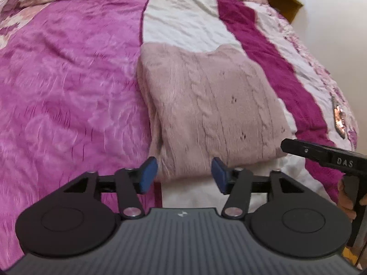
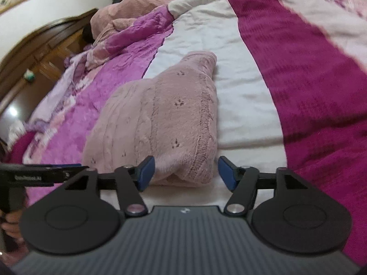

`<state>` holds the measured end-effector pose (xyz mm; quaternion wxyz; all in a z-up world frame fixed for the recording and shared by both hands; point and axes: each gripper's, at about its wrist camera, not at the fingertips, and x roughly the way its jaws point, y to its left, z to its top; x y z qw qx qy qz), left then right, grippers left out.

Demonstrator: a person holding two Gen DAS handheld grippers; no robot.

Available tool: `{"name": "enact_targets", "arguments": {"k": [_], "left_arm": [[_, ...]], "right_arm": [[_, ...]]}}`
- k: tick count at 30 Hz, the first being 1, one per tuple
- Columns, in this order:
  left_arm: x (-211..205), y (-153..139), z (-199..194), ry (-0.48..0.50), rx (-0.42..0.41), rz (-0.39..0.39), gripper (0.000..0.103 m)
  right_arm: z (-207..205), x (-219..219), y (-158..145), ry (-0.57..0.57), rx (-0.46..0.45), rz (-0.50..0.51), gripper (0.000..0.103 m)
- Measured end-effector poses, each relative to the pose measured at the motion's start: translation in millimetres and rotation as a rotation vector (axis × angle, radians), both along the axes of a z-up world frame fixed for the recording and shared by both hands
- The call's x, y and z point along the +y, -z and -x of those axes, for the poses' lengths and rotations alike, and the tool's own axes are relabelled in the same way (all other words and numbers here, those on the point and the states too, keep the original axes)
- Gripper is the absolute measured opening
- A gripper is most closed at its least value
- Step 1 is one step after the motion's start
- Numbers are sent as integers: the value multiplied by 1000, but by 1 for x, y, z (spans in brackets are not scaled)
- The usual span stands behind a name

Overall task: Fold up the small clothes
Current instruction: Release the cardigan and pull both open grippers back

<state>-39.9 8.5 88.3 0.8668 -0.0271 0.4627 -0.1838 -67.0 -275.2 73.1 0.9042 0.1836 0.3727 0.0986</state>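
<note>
A pale pink cable-knit sweater (image 1: 206, 105) lies folded into a thick rectangle on the bed, on the white stripe of the bedspread; it also shows in the right wrist view (image 2: 160, 119). My left gripper (image 1: 184, 174) is open, its blue pads on either side of the sweater's near edge, holding nothing. My right gripper (image 2: 185, 171) is open too, its pads straddling the sweater's near right corner. The right gripper's body shows at the right of the left wrist view (image 1: 325, 155); the left gripper's body shows at the left of the right wrist view (image 2: 41, 174).
The bedspread (image 1: 68, 87) has purple, white and magenta stripes. A rumpled pink duvet (image 2: 142, 9) is heaped at the head end. A wooden headboard (image 2: 43, 43) and a white wall lie beyond.
</note>
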Motion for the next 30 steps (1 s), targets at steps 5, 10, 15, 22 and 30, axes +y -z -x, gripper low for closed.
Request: {"name": "enact_targets", "arguments": {"k": [5,10,15,22,30], "left_arm": [[-5,13,10,-60,31,-25,68],[-16,26,16,-91,32,-75,69],[-28,44,24,-69,66,-84,70],[-36,53,30,-69,55,-130,73],[-35,55,29,-79,59,-127,75]], "right_arm": [[12,18,5,-17,-17,105,71],[21,29,13,25,17,151,71],[28,33,21,82,40,165,72],[29,39,27,78,78,170,81],[31,42,29,79,90,179,81]]}}
